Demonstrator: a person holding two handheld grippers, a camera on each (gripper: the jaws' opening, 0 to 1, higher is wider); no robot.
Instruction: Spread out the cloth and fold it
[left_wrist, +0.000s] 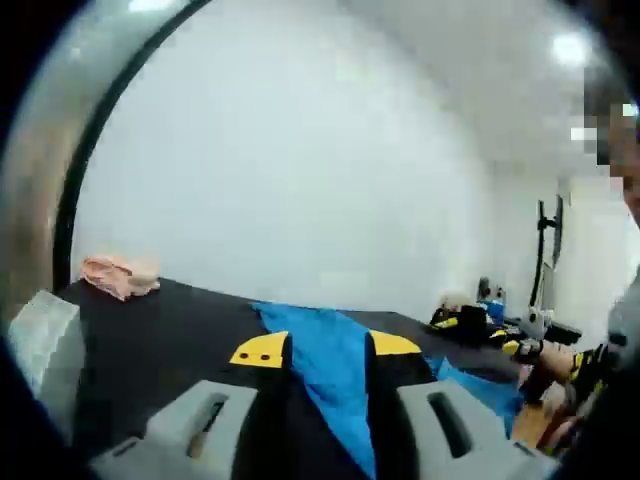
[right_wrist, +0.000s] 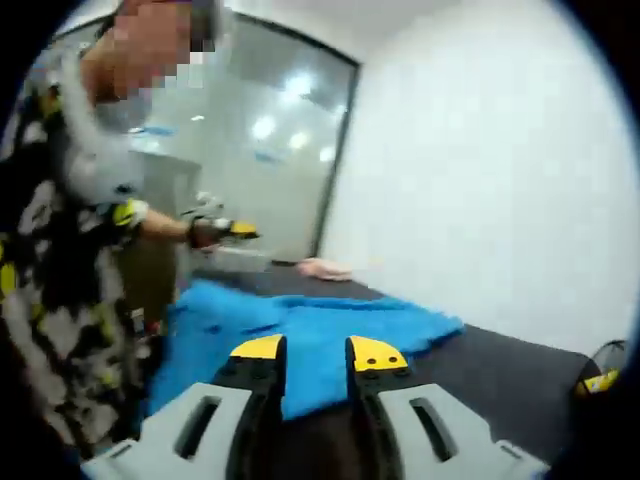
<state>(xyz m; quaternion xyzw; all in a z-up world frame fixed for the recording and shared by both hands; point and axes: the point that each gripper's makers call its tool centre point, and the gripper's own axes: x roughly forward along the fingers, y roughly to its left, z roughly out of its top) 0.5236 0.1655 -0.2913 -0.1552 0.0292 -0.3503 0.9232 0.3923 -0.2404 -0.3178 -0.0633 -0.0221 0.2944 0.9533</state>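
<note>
Left hand-held gripper (left_wrist: 328, 348) pinching blue cloth (left_wrist: 335, 365), pink rag (left_wrist: 120, 274) behind

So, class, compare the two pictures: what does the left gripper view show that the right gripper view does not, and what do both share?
Left gripper view alone: a black stand by the white wall, and small toy-like objects at the table's far end.

Right gripper view alone: a large glass partition reflecting ceiling lights.

Both: the bright blue fleecy cloth lying on the black table, a crumpled pink cloth farther back, and yellow-tipped grey jaws.

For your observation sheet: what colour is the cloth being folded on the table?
Bright blue. The cloth shows best in the right gripper view, lying on the dark table.
</note>
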